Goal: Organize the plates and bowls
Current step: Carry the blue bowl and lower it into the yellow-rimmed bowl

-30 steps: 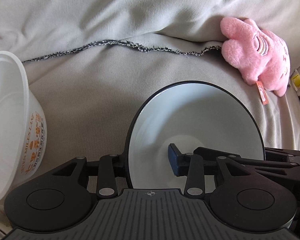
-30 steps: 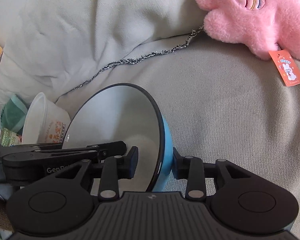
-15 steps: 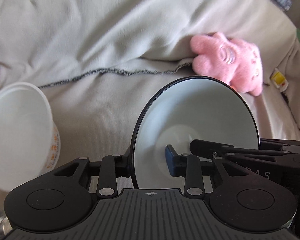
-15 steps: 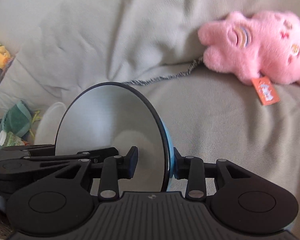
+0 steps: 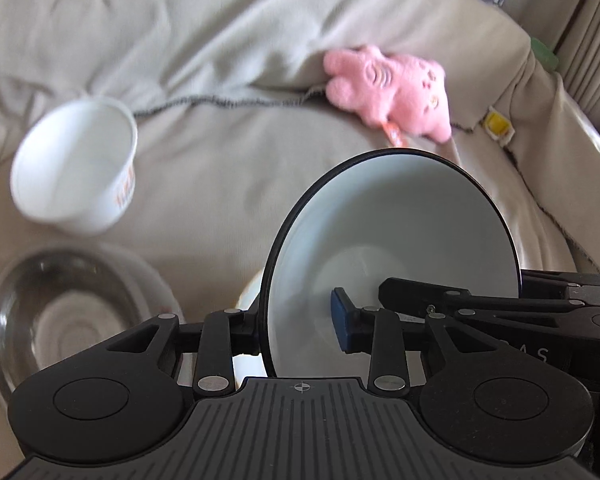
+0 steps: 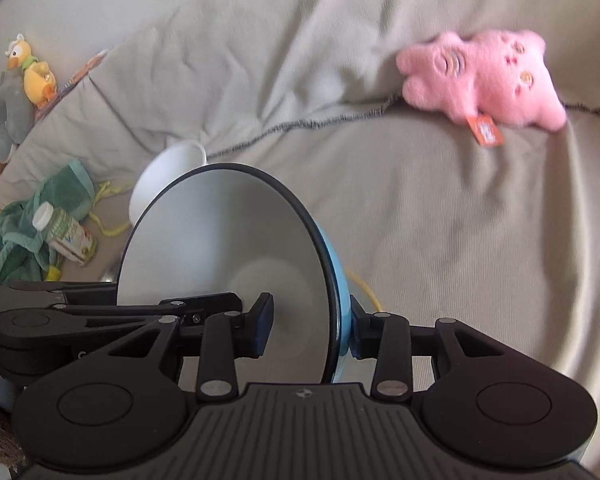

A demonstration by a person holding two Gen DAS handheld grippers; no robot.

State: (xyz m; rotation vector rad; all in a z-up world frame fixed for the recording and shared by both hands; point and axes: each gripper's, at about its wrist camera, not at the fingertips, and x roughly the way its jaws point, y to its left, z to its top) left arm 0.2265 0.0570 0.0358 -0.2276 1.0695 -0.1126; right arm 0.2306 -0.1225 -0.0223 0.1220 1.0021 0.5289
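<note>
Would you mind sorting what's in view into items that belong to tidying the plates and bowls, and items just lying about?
Belongs to the job:
- blue bowl, gripped by both grippers
- white paper bowl
- glass bowl

Lying about:
- pink plush toy
- small bottle
- green cloth
- duck plush

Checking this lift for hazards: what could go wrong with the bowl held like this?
The blue bowl hangs by rim pinches from the left gripper, whose jaws have just been closing, and right gripper; uneven motion could twist it loose. Dropped, it could strike the metal bowl lying nearby.
</note>
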